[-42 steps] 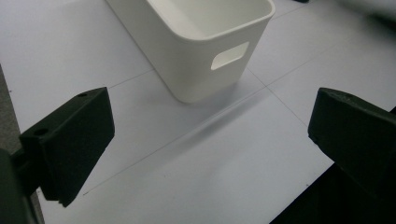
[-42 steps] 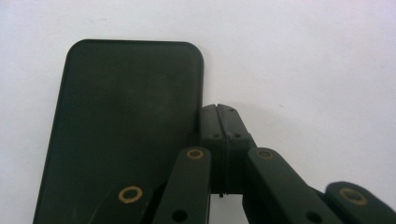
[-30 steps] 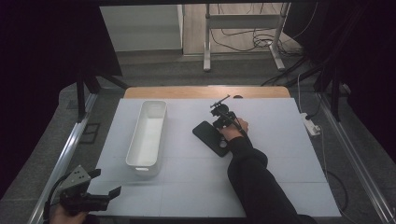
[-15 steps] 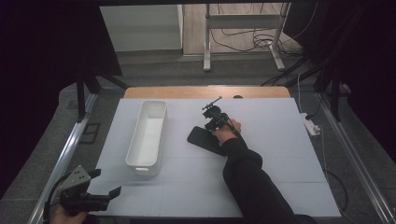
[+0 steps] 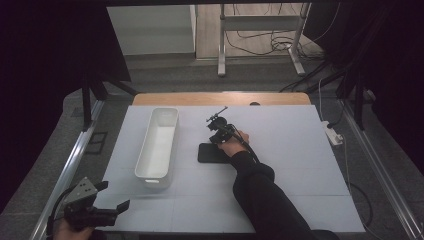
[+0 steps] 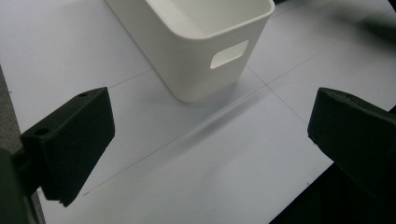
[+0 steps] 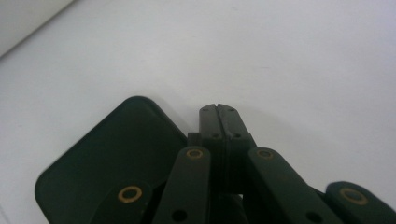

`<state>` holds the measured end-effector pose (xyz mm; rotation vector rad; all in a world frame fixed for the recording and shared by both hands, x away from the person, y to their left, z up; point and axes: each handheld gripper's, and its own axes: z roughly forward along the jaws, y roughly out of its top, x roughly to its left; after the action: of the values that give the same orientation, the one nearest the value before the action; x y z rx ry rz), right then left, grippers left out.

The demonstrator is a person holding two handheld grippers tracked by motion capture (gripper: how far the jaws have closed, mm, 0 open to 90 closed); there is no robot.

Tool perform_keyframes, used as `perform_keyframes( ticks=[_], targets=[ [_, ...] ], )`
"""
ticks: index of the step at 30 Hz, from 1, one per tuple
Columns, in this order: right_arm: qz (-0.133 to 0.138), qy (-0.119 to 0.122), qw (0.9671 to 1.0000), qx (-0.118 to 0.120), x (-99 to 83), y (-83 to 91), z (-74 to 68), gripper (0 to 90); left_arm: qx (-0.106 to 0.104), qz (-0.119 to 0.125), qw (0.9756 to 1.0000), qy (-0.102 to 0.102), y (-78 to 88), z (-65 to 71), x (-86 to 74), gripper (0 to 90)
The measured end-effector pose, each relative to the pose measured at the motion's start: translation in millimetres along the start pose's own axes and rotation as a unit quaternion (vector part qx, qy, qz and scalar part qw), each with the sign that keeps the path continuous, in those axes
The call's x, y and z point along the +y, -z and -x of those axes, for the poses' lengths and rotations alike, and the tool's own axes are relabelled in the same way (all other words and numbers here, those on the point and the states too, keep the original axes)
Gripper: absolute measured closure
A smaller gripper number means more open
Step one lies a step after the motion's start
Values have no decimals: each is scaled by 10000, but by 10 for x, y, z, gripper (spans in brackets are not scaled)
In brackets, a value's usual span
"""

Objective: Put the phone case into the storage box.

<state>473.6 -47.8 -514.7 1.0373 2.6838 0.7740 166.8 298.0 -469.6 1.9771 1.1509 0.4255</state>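
On the white table [image 5: 300, 165], the black slab [image 7: 112, 158] lies just beside the closed right gripper [image 7: 218, 112].

No readable text, label, brand, number or sign appears on anything.

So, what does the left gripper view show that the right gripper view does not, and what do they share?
Left gripper view: the white rectangular plastic bin, its end wall with a handle cutout, and the left tool with its jaws wide apart and nothing between them. Right gripper view: the flat black rounded-corner slab lying on the table, and the right tool with jaws pressed together beside it, gripping nothing that I can see. Both share the white table surface.
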Motion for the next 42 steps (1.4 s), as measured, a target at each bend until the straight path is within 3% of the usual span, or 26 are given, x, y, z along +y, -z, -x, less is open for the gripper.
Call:
perform_keyframes(
  ticks=[12,20,30,42],
  targets=[
    [-97,250,9994,225,-27,9,-218,890,4,-14,10000,-12,-4,6,0,14],
    [-171,462,9981,359,-151,84,-357,886,18,-24,10000,-15,-5,6,2,15],
    [-325,674,9965,364,-328,214,-452,886,27,-22,10000,-5,-4,6,2,15],
    [-432,746,9955,382,-532,355,-507,889,38,-16,10000,-6,-3,5,1,15]
  ],
)
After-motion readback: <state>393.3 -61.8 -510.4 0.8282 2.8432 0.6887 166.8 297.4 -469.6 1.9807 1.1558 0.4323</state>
